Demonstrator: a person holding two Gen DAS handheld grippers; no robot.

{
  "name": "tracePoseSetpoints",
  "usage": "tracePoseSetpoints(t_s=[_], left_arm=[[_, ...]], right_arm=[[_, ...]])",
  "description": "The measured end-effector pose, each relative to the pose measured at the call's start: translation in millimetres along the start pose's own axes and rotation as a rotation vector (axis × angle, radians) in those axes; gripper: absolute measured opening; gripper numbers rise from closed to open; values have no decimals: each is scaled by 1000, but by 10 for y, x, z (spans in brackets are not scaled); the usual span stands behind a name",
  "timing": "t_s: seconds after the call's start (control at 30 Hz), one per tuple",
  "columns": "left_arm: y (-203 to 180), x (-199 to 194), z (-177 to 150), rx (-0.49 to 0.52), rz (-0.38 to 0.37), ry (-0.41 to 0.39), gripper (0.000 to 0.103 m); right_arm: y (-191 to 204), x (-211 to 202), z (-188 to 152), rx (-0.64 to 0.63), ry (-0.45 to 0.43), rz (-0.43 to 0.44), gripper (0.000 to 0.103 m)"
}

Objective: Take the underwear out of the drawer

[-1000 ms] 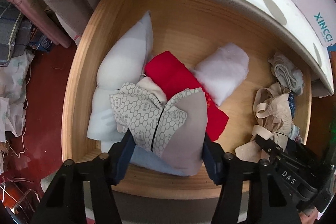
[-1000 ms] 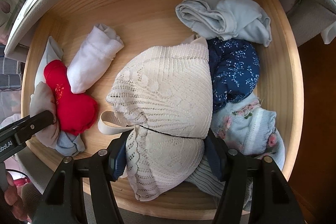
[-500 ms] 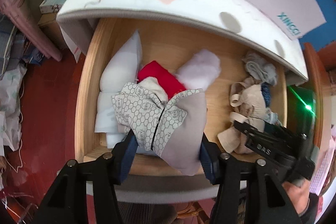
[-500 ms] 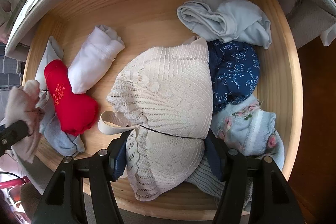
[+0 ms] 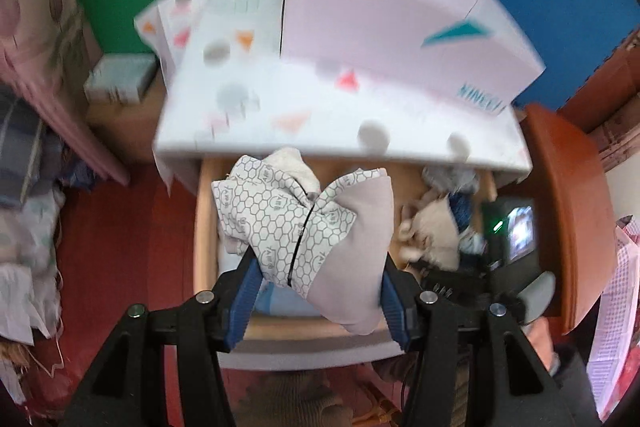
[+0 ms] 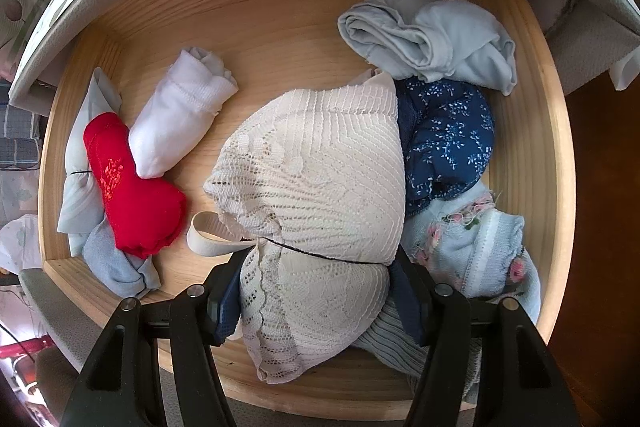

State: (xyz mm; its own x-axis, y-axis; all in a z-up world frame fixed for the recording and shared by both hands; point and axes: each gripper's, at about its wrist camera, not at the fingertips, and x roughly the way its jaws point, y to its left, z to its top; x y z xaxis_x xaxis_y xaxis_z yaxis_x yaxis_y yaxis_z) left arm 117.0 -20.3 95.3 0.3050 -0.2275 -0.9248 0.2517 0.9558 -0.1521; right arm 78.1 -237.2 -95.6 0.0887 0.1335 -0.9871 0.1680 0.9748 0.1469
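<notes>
The left hand-held gripper (image 5: 316, 291) clamps the honeycomb-print underwear (image 5: 296, 223) above the drawer (image 5: 206, 227), while the right hand-held gripper (image 6: 316, 291), pointing straight down, pinches the cream lace bra (image 6: 312, 187) low inside, its bulk stretching away from the fingers.

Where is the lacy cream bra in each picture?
Left wrist: bra sits right of the middle, small and blurred, in the drawer.
Right wrist: bra fills the middle, pinched in the right gripper.
Shared landmark: grey-blue cloth, just behind the bra in both.
</notes>
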Motion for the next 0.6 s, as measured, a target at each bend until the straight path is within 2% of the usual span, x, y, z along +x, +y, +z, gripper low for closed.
tracePoseSetpoints(t_s=[0.2, 0.33, 0.5, 0.6], left_arm=[[-122, -543, 521, 44, 20, -150, 56], [-238, -829, 1010, 68, 26, -243, 56], [-442, -888, 1558, 118, 36, -303, 56], [-547, -739, 1840, 141, 37, -299, 56]], right_arm=[[3, -14, 21, 5, -2, 0, 60], [16, -25, 21, 5, -4, -6, 60], [31, -36, -1, 7, -6, -14, 60], [47, -35, -8, 9, -5, -22, 60]])
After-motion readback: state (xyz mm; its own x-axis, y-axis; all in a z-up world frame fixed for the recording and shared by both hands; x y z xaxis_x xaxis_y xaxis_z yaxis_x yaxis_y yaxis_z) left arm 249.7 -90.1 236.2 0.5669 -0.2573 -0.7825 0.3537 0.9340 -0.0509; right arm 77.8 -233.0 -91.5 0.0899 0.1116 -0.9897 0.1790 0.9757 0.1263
